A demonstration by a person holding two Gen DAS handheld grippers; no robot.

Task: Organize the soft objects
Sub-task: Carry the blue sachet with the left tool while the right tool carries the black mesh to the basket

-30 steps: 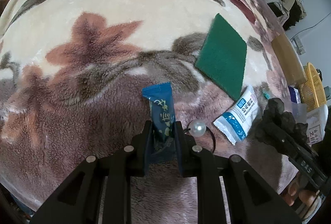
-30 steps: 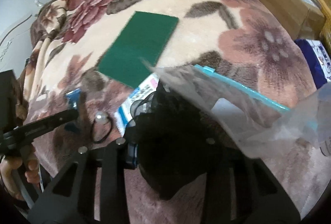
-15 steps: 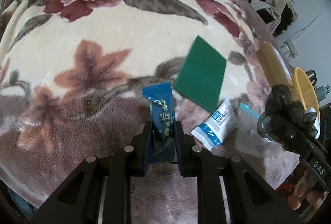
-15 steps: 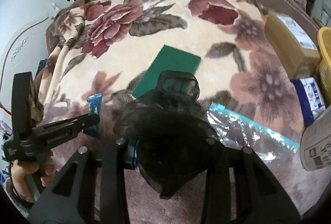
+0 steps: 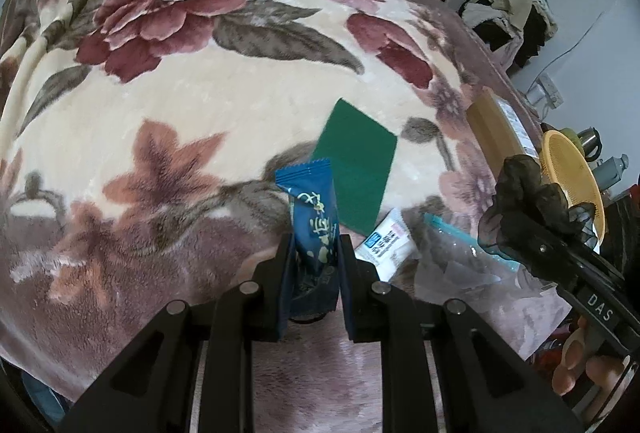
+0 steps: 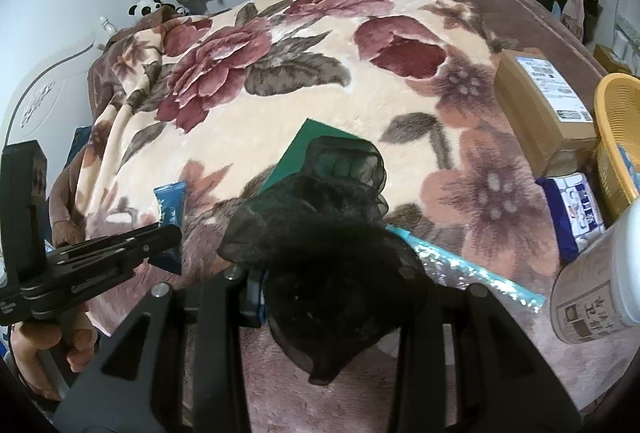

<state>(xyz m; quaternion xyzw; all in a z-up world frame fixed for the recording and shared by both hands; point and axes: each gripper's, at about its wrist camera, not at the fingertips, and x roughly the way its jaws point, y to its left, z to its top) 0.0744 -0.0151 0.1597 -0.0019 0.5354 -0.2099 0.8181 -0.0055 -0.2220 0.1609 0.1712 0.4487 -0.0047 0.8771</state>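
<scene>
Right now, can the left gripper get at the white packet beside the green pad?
Probably not yet: the left gripper is shut on the blue sachet, so its jaws are full. The white packet lies uncovered just right of it.

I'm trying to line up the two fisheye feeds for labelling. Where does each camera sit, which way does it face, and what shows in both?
Left wrist: sits on the left gripper, facing forward over the floral blanket; its fingers clamp a blue packet; the right gripper enters at right.
Right wrist: sits on the right gripper, facing the same bed; black mesh fabric fills its jaws; the left gripper and a hand show at left.
Shared: blanket, blue packet, green pad, clear zip bag, yellow basket.
</scene>
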